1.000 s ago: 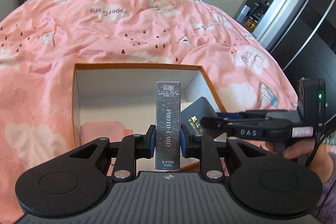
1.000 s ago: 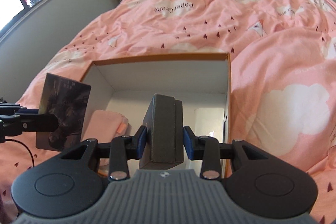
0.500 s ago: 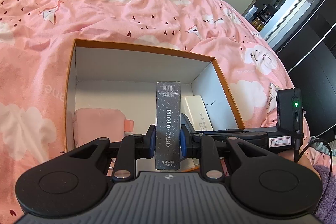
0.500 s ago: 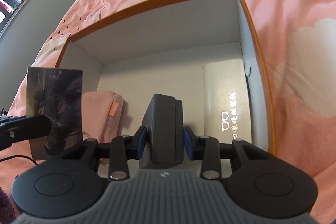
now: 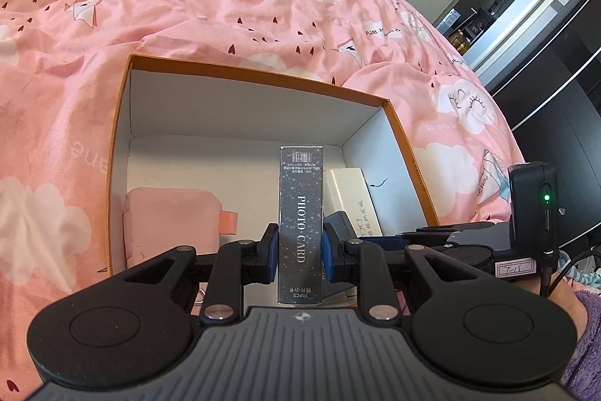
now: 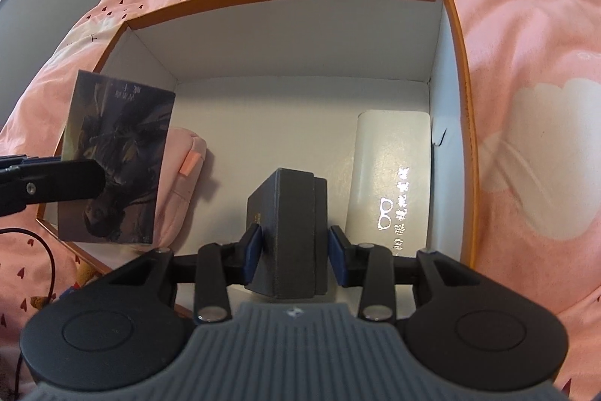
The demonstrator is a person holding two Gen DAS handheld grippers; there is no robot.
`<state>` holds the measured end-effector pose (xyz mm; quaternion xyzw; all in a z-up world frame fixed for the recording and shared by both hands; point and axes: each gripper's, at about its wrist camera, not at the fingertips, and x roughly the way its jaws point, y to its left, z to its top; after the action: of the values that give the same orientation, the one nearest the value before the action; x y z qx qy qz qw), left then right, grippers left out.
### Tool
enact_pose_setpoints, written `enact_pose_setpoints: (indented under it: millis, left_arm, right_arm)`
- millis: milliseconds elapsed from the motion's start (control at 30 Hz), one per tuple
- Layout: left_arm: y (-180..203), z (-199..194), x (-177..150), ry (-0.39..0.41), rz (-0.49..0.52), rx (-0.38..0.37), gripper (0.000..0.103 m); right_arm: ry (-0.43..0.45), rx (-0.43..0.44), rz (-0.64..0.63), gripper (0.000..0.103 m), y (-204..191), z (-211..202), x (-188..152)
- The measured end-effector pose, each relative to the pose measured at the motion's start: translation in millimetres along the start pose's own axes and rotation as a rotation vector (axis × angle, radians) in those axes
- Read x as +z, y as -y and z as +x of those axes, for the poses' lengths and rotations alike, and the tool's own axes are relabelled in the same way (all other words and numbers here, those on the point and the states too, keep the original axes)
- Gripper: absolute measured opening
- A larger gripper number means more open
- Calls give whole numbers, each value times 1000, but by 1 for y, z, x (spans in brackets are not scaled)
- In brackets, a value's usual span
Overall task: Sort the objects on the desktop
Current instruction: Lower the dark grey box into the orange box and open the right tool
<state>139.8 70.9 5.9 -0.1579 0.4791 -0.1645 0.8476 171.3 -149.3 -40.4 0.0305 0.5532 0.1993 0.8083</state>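
Both grippers have sunk toward the orange box (image 6: 464, 70) at frame centre; the left gripper (image 5: 300, 252) pinches the photo card box (image 5: 300, 213), the right gripper (image 6: 293, 250) pinches a dark case (image 6: 289, 224).

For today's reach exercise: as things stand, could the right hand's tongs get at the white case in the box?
Probably not yet: the right tongs are shut on a dark box. The white case lies uncovered beside the box wall.
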Motion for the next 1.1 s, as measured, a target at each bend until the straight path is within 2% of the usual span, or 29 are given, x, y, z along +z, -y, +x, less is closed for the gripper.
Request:
enact_pose_setpoints:
  millis: [100, 233, 400, 533, 667, 800, 867, 1100]
  left_arm:
    - [-3, 0, 0, -1, -7, 0, 26]
    - [-6, 1, 2, 1, -20, -1, 26]
    - [-7, 0, 2, 2, -25, -1, 26]
    - [-7, 0, 3, 2, -21, -2, 26]
    - [-7, 2, 2, 0, -25, -7, 26]
    - [-8, 1, 2, 0, -27, -1, 26]
    - [-8, 1, 2, -4, -27, 1, 26]
    - [-4, 10, 1, -19, -37, -15, 26]
  right_arm:
    - [-1, 37, 55, 39, 6, 0, 2]
    - [-11, 154, 172, 38, 13, 4, 7]
    - [-14, 72, 97, 40, -3, 11, 10]
    - [-1, -47, -8, 40, -12, 7, 9]
    - [-47, -8, 1, 39, -7, 11, 7]
    - [-50, -12, 11, 40, -2, 11, 7]
    - [-88, 6, 23, 40, 0, 14, 9]
    - [-132, -64, -41, 41, -8, 25, 10]
